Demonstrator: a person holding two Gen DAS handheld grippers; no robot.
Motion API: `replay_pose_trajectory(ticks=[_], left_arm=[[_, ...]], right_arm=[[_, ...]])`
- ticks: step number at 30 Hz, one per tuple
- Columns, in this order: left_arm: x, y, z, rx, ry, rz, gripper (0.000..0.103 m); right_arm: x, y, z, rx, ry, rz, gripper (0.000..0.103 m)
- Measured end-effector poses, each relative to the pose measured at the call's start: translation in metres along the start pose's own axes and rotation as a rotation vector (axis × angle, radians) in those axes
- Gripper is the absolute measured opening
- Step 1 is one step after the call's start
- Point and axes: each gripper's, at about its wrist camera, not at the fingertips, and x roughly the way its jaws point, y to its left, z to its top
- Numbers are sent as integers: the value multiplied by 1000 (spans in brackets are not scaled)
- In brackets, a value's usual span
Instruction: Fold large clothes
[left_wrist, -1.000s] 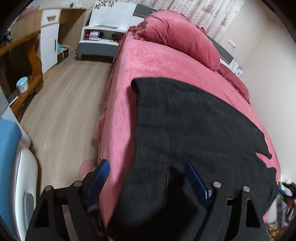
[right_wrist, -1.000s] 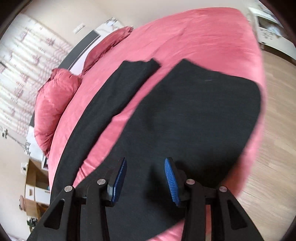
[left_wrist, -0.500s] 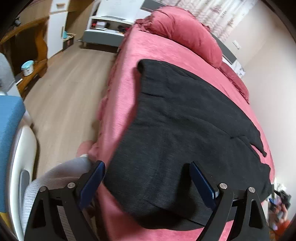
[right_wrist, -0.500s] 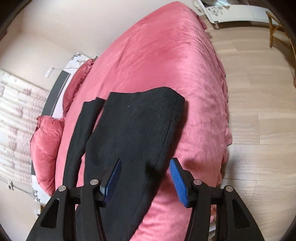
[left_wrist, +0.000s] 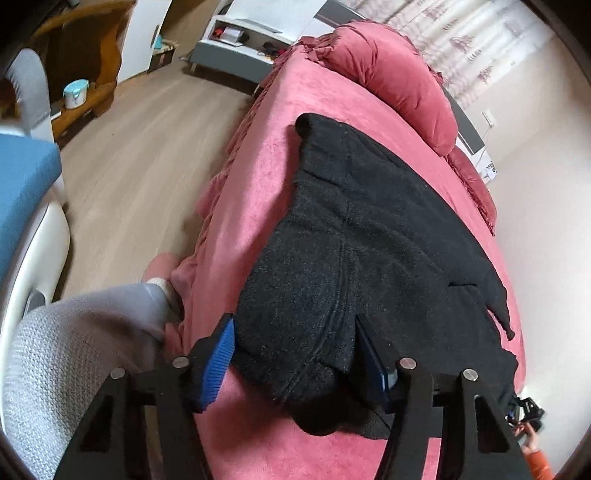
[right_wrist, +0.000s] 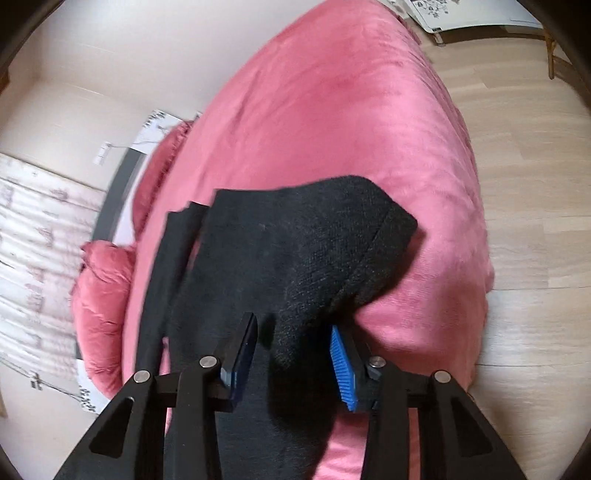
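Note:
A large black knit garment (left_wrist: 369, 236) lies spread on a pink bed (left_wrist: 266, 155). My left gripper (left_wrist: 295, 354) is open, its blue pads on either side of the garment's near hem corner. In the right wrist view the same garment (right_wrist: 295, 251) bunches up at a lifted corner. My right gripper (right_wrist: 293, 354) is open with that bunched black edge between its fingers. A black sleeve (right_wrist: 162, 258) runs along the left toward the pillows.
Pink pillows (left_wrist: 399, 85) lie at the head of the bed. Wooden floor (left_wrist: 140, 140) runs along the bed's left side, with a blue-and-white chair (left_wrist: 26, 192), a wooden desk and a grey low cabinet (left_wrist: 236, 48). A person's grey-clad leg (left_wrist: 81, 332) stands by the bed.
Both grippers have dropped toward the near edge of the garment and now straddle its hem. The garment's corner in the right view has bunched and lifted. Both jaws stay open.

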Motion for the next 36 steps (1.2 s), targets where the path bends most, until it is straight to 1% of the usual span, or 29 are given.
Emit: replay_pose_trajectory(ticks=[3, 4, 5, 6, 7, 8, 9, 10, 13, 15, 18, 22, 25, 27, 29, 32, 34, 36], left_arm=[[9, -1, 6, -30, 42, -22, 64], [13, -1, 7, -46, 64, -31, 55], [12, -1, 8, -55, 64, -37, 48], [9, -5, 8, -36, 54, -29, 40], [7, -12, 9, -7, 49, -9, 35], [5, -18, 11, 21, 47, 9, 34], [1, -23, 14, 35, 42, 9, 30], [-6, -27, 17, 31, 27, -17, 28], [-30, -33, 28, 5, -13, -95, 26], [-45, -37, 32, 6, -35, -141, 25], [-63, -39, 34, -2, -47, -193, 25], [-81, -35, 28, -33, -41, -257, 24], [-91, -30, 21, -49, -22, -283, 24], [-90, -27, 20, -68, 1, -291, 24], [-84, -26, 23, -94, 25, -298, 24], [-72, -33, 40, -142, 36, -322, 24], [-63, -37, 59, -189, 50, -353, 24], [-51, -47, 84, -201, 55, -371, 24]], right_arm=[[4, -9, 0, 51, -8, 44, 41], [4, -12, 0, 70, -9, 56, 37], [5, -14, 0, 84, -9, 62, 23], [5, -16, 0, 102, -4, 67, 16], [4, -17, 0, 112, -2, 76, 12], [1, -17, 1, 120, -7, 89, 8], [-5, -14, 1, 125, -23, 112, 7], [-11, -10, 2, 125, -31, 130, 7], [-36, 11, 4, 88, -71, 206, 6], [-56, 27, 6, 62, -96, 256, 6], [-87, 48, 7, 21, -123, 322, 6], [-132, 62, 3, -13, -173, 392, 6], [-160, 63, 3, -36, -200, 405, 6], [-171, 66, 6, -56, -206, 395, 6], [-173, 69, 11, -62, -200, 380, 6], [-158, 84, 18, -69, -173, 354, 6], [-139, 102, 26, -73, -150, 342, 6], [-108, 135, 41, -88, -130, 316, 6]])
